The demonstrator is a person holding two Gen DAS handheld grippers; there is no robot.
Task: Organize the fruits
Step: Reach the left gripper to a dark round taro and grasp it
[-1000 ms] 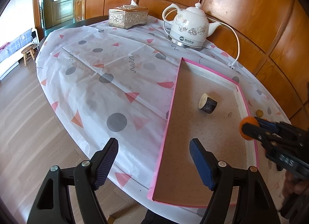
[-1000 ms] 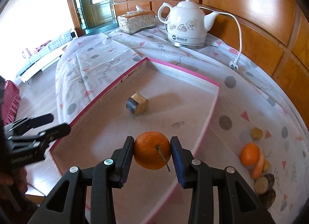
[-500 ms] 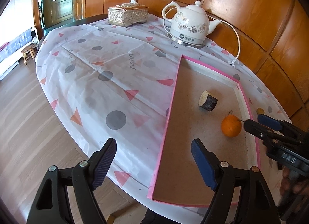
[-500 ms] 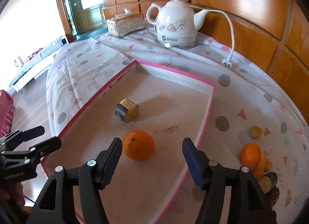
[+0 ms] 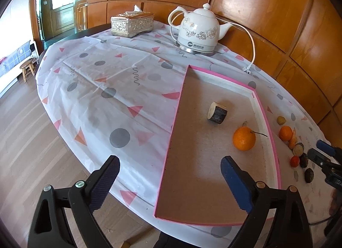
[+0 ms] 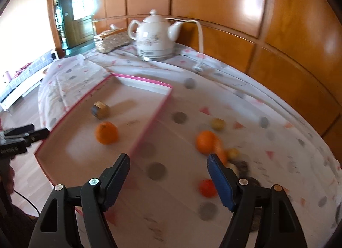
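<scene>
Resting loose in the pink-edged tray (image 5: 265, 117), the orange (image 5: 244, 139) looks firm, round and roll-prone; grip across its middle; both the left gripper (image 5: 168, 181) and the right gripper (image 6: 168, 175) have just been opening, nothing between their jaws

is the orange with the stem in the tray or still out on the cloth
In the tray. The orange with the stem rests on the floor of the pink-edged tray, beside the wood piece, free of both grippers.
</scene>
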